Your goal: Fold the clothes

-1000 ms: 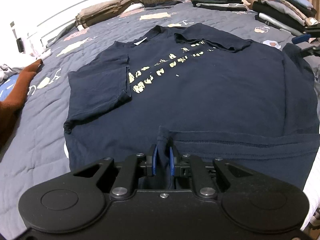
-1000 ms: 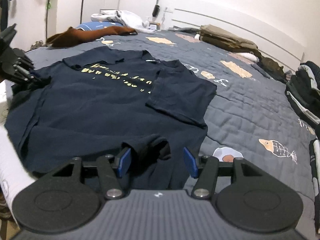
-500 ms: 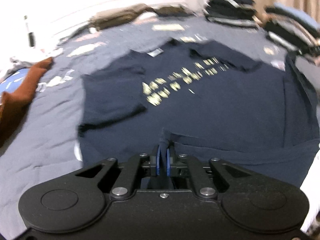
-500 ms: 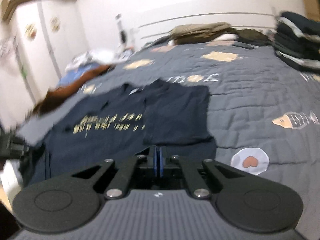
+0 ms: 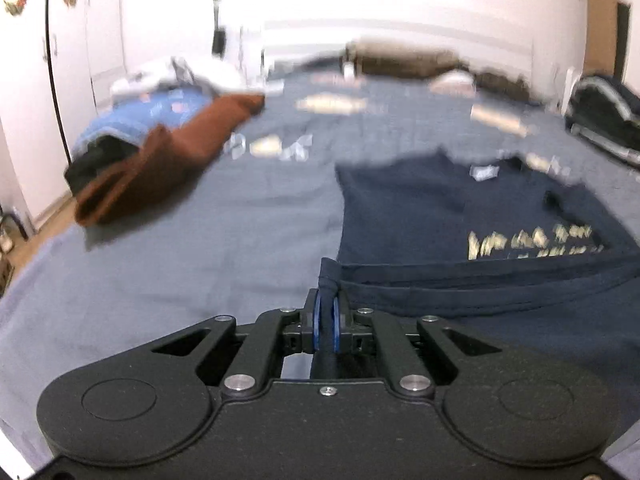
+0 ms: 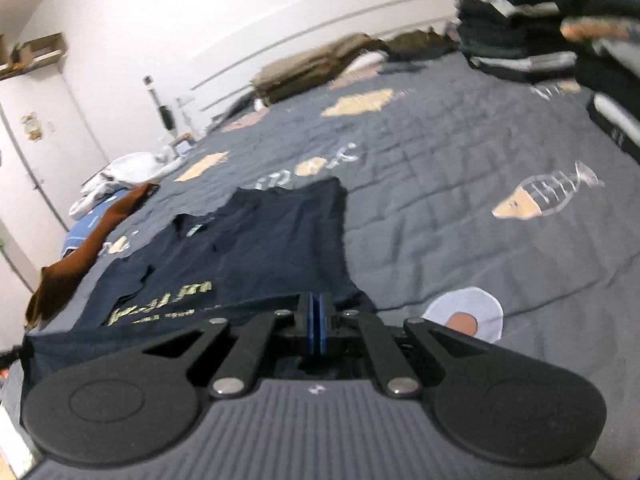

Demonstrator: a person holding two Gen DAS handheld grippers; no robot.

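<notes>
A navy T-shirt (image 5: pixel 440 208) with pale yellow print lies front-up on the grey quilt (image 5: pixel 200 240). My left gripper (image 5: pixel 328 312) is shut on a bunched corner of the hem (image 5: pixel 480 284), which stretches off to the right as a lifted band just below the print. In the right wrist view the same T-shirt (image 6: pixel 280 240) lies ahead. My right gripper (image 6: pixel 316 320) has its blue pads pressed together on the other hem corner, and the hem runs taut to the left. The cloth inside the right pads is hidden.
A brown garment (image 5: pixel 168 160) and blue and white laundry lie at the left of the bed. Stacks of folded clothes (image 6: pixel 520 32) stand at the far right, tan ones (image 6: pixel 320 68) by the headboard. The quilt (image 6: pixel 460 200) to the right of the shirt is bare.
The right jaws have closed on the hem corner. Both grippers have lifted the hem, carried it up the shirt toward the print, and rolled, so both views have swung.
</notes>
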